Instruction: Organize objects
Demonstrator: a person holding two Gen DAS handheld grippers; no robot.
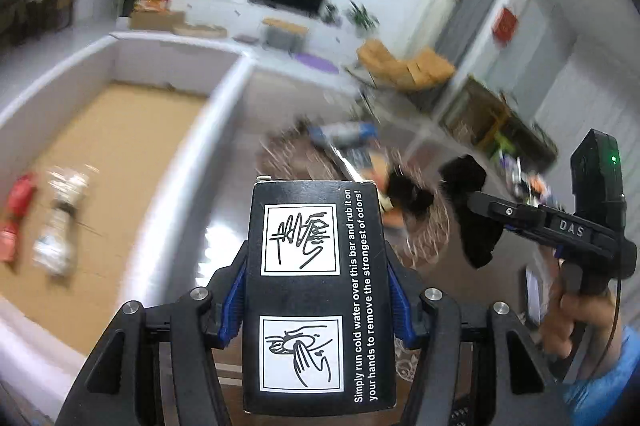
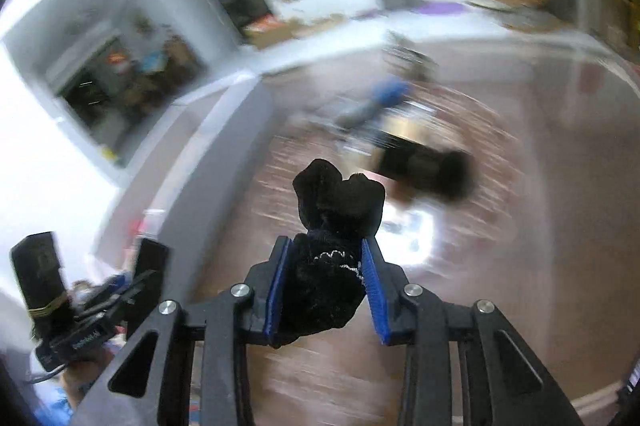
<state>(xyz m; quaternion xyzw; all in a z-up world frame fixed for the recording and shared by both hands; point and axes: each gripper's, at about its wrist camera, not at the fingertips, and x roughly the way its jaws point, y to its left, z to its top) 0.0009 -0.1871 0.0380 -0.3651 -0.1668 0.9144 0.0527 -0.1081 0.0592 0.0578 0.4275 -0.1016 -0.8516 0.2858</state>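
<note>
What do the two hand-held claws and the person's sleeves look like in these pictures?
Both claws, left claw and right claw, have black frames, silver bolts and blue ribbed pads. From the left view, the right claw carries white "DAS" lettering, a black block with a green light and a thin cable. The sleeve is blue.

Bright daylight room, heavy motion blur especially on the right wrist view, fisheye-warped dark corners, glare on the desk (image 2: 416,230).
</note>
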